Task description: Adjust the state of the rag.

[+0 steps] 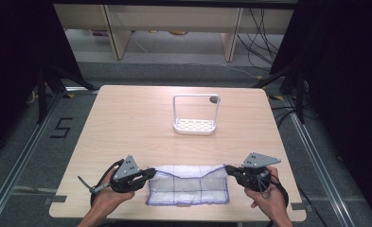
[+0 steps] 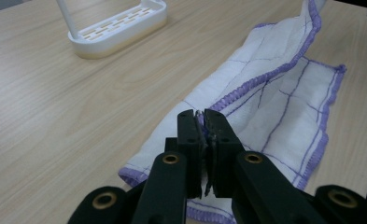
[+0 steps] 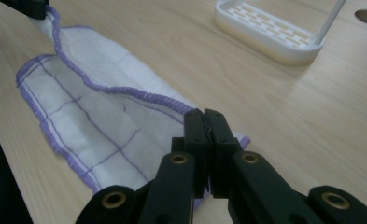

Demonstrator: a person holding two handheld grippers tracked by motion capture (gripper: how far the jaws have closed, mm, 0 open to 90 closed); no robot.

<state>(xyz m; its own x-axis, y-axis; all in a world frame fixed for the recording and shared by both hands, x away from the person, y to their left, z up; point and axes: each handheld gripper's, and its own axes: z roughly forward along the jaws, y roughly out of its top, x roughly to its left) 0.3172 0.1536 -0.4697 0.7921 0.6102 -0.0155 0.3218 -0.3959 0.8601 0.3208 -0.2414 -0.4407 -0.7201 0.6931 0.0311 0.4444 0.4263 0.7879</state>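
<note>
High view shows the cloth [image 1: 188, 185] lying by the desk's [image 1: 127, 123] near edge, long axis running left to right. Left claw [image 1: 151, 172] and right claw [image 1: 228, 169] each pinch a far corner, equally placed for folding toward the near edge.

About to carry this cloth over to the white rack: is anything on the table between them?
Nothing visible: bare table lies between the cloth and the rack. Both tongs, left and right, pinch its far corners.
</note>
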